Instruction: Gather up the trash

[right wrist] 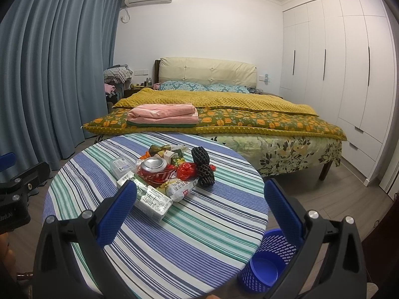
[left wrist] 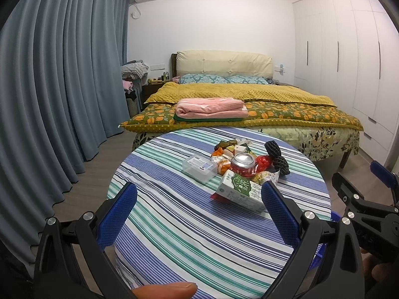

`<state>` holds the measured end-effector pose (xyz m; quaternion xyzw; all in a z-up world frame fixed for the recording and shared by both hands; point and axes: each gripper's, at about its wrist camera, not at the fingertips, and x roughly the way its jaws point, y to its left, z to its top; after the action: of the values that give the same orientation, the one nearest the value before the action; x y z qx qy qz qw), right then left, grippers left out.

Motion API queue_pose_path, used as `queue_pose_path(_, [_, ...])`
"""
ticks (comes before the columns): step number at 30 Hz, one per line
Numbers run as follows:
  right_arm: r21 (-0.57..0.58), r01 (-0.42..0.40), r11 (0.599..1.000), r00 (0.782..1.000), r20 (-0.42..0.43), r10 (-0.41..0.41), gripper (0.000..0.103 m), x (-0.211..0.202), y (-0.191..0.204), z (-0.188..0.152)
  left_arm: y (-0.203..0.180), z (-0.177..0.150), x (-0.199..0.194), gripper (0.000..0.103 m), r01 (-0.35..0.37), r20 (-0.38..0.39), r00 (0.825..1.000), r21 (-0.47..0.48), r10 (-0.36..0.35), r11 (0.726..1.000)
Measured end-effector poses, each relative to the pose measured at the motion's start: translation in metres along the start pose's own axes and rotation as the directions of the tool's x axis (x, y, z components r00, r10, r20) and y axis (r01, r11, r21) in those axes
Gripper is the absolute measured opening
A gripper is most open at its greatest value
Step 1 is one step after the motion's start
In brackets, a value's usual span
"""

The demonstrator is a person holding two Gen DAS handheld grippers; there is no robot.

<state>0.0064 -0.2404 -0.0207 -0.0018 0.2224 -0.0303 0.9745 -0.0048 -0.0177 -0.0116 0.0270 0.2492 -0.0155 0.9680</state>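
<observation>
Only the right wrist view shows the blue perforated plastic waste basket (right wrist: 268, 259), on the floor beneath the right gripper (right wrist: 202, 204), whose blue pads gape wide, holding nothing. The left gripper (left wrist: 199, 208) is likewise spread and empty above the round striped tablecloth (left wrist: 174, 224). Ahead of both lies the trash pile: a clear lidded plastic box (left wrist: 199, 168), a red crushed drink can (left wrist: 242, 164), and a green-and-white milk carton (left wrist: 240, 191) printed with Chinese characters.
</observation>
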Motion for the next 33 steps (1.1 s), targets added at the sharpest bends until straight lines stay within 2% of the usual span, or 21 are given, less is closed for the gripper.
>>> queue_pose_path(33, [-0.001, 0.001, 1.0, 1.0, 0.0, -0.001, 0.098, -0.0003, -0.0021, -0.0012, -0.0004, 0.0009, 0.0009, 0.099, 0.002, -0.003, 1.0, -0.001, -0.002, 1.0])
